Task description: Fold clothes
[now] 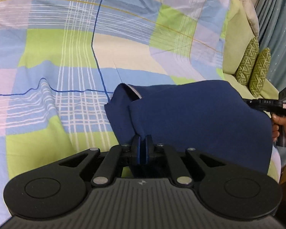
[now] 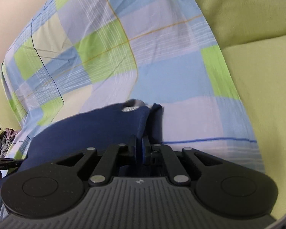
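Left claw (image 1: 142, 143) pinched on near edge of navy cloth (image 1: 200, 114); right claw (image 2: 139, 144) likewise clamped on cloth's edge; cloth spread ahead of both claws, across plaid sheet (image 1: 66, 57); two patterned cushions (image 1: 253, 70) far right of left claw.

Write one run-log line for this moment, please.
step: folding | left gripper: shut on navy garment | right gripper: shut on navy garment | surface: plaid sheet

Open checked sheet (image 1: 66, 57) left; patterned cushions (image 1: 253, 68) block right.
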Demonstrator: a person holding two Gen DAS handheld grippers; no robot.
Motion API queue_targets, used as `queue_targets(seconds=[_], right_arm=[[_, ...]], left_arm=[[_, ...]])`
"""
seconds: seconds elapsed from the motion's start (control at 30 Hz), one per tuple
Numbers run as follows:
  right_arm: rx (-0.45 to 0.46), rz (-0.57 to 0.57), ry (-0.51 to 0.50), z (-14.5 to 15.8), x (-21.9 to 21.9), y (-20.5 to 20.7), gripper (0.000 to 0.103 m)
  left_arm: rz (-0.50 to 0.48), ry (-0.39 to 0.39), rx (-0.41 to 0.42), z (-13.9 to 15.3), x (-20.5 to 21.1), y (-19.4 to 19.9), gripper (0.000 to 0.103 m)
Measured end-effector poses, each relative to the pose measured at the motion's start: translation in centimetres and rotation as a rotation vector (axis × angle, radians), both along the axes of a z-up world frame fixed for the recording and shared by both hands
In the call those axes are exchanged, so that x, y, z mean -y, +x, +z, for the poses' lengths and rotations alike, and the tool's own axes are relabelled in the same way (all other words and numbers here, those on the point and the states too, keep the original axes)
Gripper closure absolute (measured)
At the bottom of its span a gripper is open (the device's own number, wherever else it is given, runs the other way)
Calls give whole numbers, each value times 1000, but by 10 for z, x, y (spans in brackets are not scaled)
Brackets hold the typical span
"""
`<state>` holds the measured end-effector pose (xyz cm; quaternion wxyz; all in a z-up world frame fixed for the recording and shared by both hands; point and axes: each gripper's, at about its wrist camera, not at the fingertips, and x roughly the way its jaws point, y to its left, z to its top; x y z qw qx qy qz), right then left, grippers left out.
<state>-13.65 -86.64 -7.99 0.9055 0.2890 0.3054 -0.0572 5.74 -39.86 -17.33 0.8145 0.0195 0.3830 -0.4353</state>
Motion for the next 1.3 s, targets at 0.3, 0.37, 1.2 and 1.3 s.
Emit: queue_targets(seconds=[0.3, 0.37, 1.2, 1.3], right_arm=[[85, 21, -275, 71, -53, -7, 86], [89, 140, -338, 79, -100, -13, 76], [-125, 884, -1212, 28, -429, 50, 83], [-97, 872, -1112, 50, -415, 48, 86]], left_arm=[[112, 41, 172, 32, -33, -5, 93], [101, 63, 207, 38, -43, -19, 92], [-220, 134, 496, 36, -91, -125, 38], [-333, 187, 629, 33, -82, -136, 35]])
